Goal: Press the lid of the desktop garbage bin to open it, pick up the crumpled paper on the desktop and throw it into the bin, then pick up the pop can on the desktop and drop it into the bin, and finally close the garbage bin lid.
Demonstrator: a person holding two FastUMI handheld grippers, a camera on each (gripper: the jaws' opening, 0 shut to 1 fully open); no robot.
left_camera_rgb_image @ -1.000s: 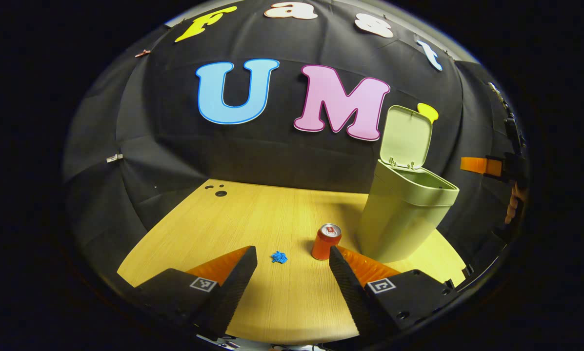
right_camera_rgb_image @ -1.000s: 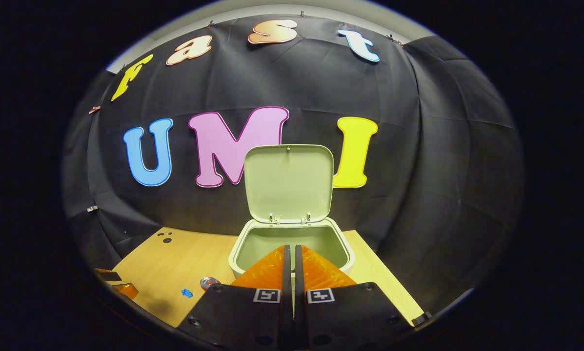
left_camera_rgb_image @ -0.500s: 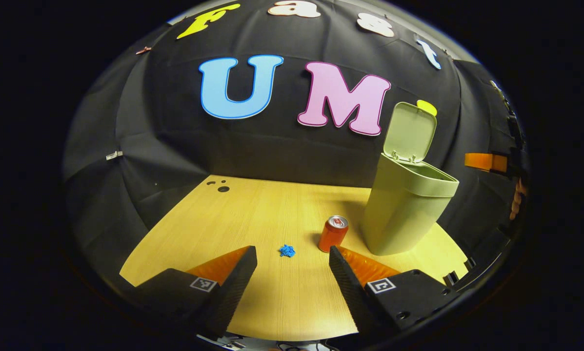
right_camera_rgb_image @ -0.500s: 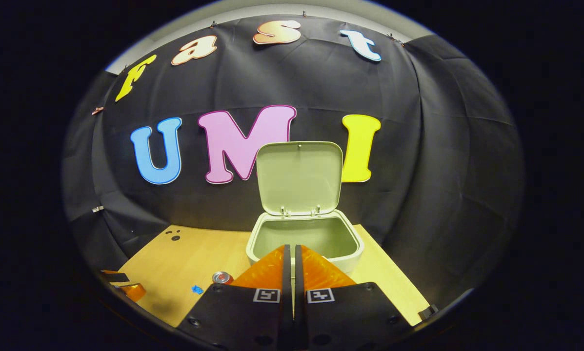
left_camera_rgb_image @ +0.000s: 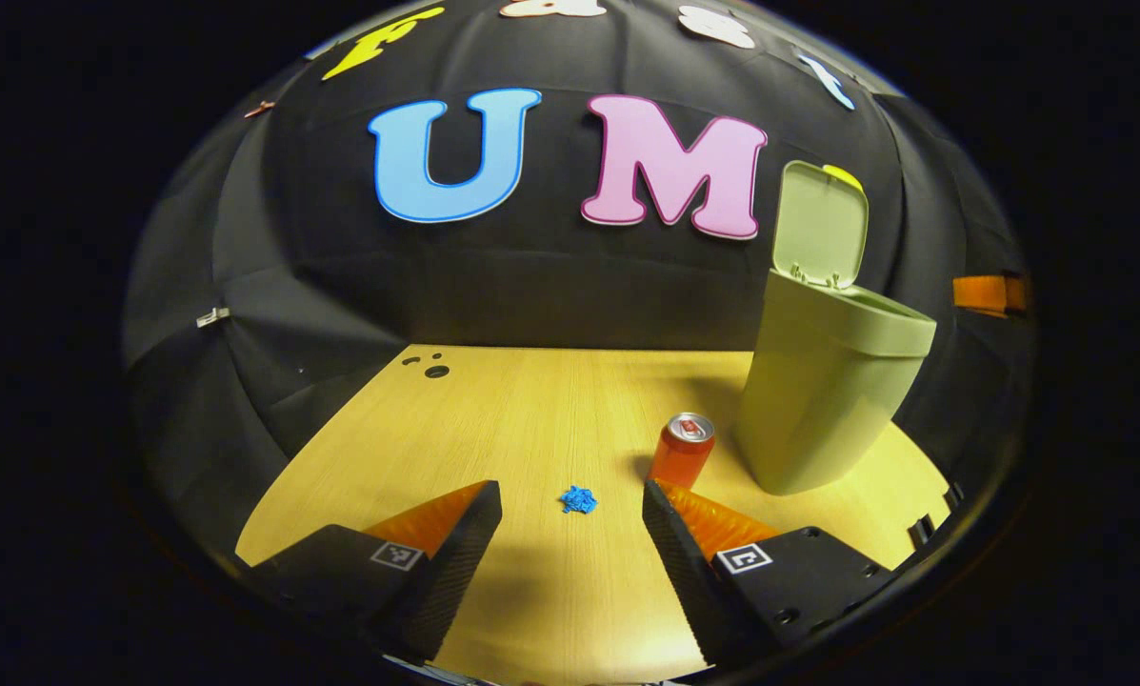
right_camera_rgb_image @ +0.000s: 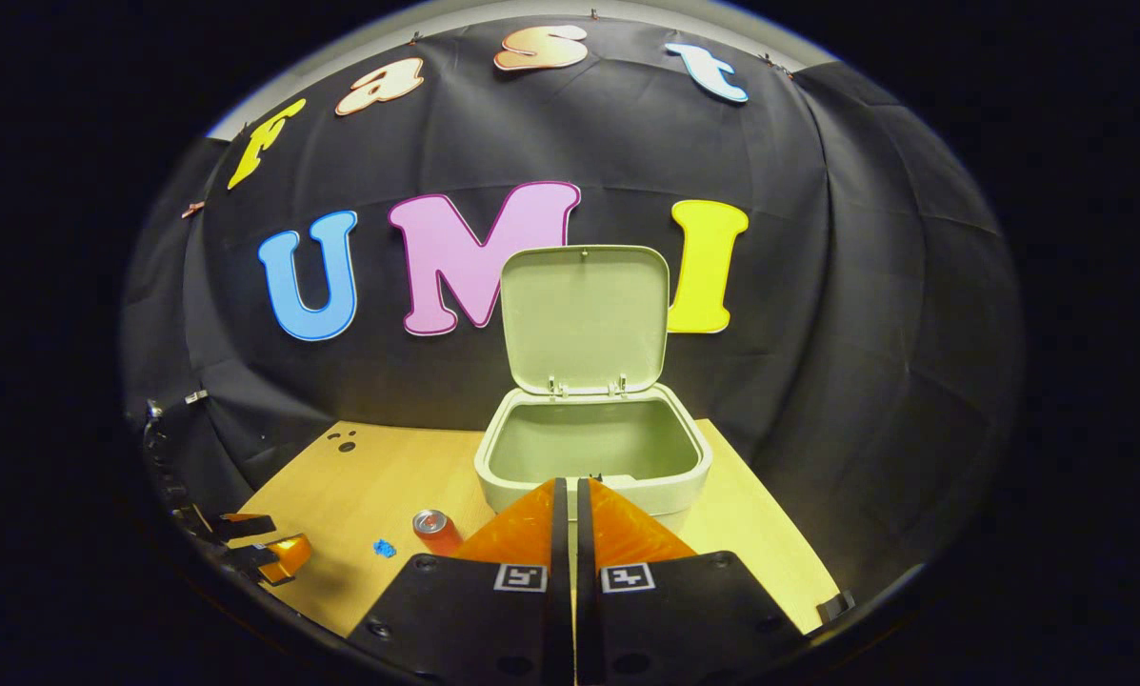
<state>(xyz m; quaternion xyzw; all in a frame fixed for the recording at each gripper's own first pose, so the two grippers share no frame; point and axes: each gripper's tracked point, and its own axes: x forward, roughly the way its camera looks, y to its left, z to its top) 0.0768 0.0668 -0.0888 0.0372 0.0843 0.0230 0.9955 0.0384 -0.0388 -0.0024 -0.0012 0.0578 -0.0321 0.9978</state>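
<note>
A pale green bin (left_camera_rgb_image: 831, 400) (right_camera_rgb_image: 593, 462) stands on the wooden table (left_camera_rgb_image: 493, 429) with its lid (left_camera_rgb_image: 820, 224) (right_camera_rgb_image: 586, 319) raised upright. An orange pop can (left_camera_rgb_image: 681, 450) (right_camera_rgb_image: 433, 531) stands just left of the bin. A small blue crumpled paper (left_camera_rgb_image: 578, 499) (right_camera_rgb_image: 384, 548) lies on the table left of the can. My left gripper (left_camera_rgb_image: 571, 500) is open, low over the table, and the paper lies between and just beyond its fingertips. My right gripper (right_camera_rgb_image: 570, 491) is shut on nothing, in front of the bin's open mouth. The left gripper (right_camera_rgb_image: 265, 548) also appears at the far left of the right gripper view.
Small dark holes (left_camera_rgb_image: 431, 367) mark the table's far left corner. The black cloth wall rises close behind the table and bin. Bare tabletop stretches left of the paper. The right gripper's finger (left_camera_rgb_image: 984, 293) shows at the right edge of the left gripper view.
My left gripper has shifted left and closer toward the paper, so the can and bin slid rightward in its view. My right gripper has drawn back a little from the bin and stays shut.
</note>
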